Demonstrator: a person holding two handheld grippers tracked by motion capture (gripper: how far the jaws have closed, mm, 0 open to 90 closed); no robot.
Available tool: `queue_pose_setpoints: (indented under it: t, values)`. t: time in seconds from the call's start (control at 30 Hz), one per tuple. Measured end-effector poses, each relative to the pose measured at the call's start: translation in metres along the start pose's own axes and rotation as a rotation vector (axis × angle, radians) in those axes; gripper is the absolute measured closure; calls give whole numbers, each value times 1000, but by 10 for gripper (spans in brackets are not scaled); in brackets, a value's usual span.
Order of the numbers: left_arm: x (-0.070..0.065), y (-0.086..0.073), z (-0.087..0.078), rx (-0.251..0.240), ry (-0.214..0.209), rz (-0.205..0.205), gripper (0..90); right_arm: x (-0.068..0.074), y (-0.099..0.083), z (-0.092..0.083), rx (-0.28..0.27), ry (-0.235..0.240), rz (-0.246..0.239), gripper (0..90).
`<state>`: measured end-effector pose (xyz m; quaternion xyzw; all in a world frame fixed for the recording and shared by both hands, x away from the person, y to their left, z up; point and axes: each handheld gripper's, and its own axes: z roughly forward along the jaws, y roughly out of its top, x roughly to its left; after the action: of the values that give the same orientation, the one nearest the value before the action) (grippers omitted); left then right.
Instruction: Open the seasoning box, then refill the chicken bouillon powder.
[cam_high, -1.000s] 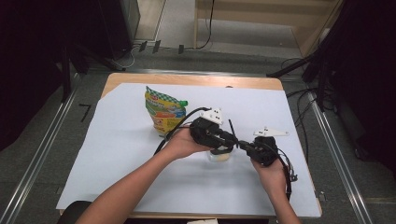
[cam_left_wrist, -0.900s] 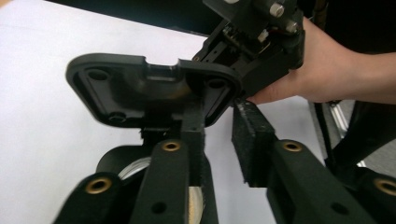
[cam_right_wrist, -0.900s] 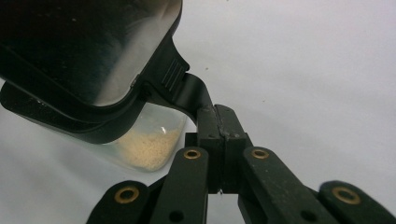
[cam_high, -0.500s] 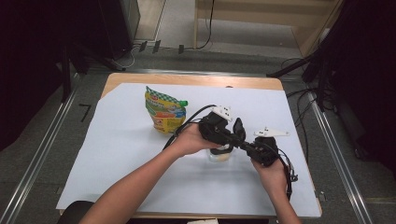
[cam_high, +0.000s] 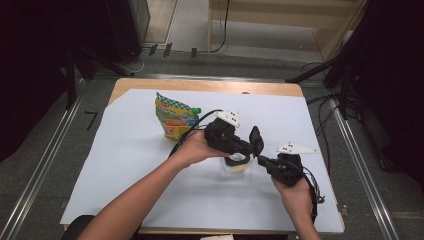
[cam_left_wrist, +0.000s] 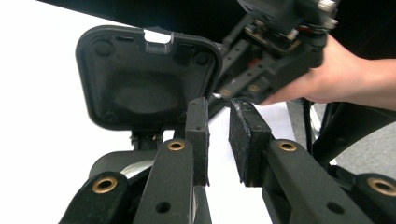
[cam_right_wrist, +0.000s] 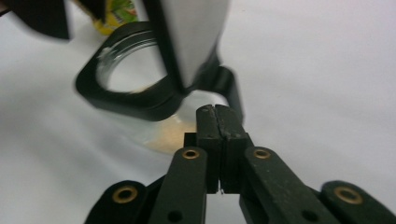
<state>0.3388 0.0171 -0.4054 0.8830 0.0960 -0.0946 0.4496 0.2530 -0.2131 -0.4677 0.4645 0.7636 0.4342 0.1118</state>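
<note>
Clear jar (cam_high: 235, 167) at worktop centre, hinged lid (cam_left_wrist: 147, 77) flipped upright at 11 o'clock off left gripper (cam_left_wrist: 219, 140), jaws just reopened slightly, empty. Right gripper (cam_right_wrist: 218, 140) at jar's 4 o'clock, jaws fully closed against collar.

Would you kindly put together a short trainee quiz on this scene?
1. True or false: the black lid of the clear jar stands flipped open.
2. Are the jaws of the right gripper open or shut?
3. What stands on the white sheet to the left of the jar in the high view? A, a mug; B, a colourful snack bag; C, a bowl.
Key: 1 true; 2 shut; 3 B.
</note>
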Motion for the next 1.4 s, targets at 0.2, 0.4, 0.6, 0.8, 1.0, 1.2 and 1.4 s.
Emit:
queue_pose_setpoints:
  t: [0.2, 0.4, 0.6, 0.8, 1.0, 1.2, 1.4]
  values:
    - [9, -9, -9, 38, -51, -93, 671, 21, -7, -1, 26, 32, -28, 883]
    - [5, -22, -25, 29, 17, -96, 579, 34, -9, -2, 21, 95, -56, 777]
    - [2, -32, -41, -3, 29, -108, 558, 47, -13, 4, 48, 147, -108, 687]
    - [3, -40, -56, -13, 24, -130, 511, 60, -11, 11, 43, 206, -133, 622]
    - [0, -51, -71, 4, 56, -144, 484, 68, -11, 19, 59, 244, -139, 575]
    - [3, -61, -90, -31, 76, -166, 457, 76, -9, 28, 76, 280, -169, 510]
    - [6, -68, -107, -40, 114, -184, 453, 80, -7, 34, 82, 289, -192, 489]
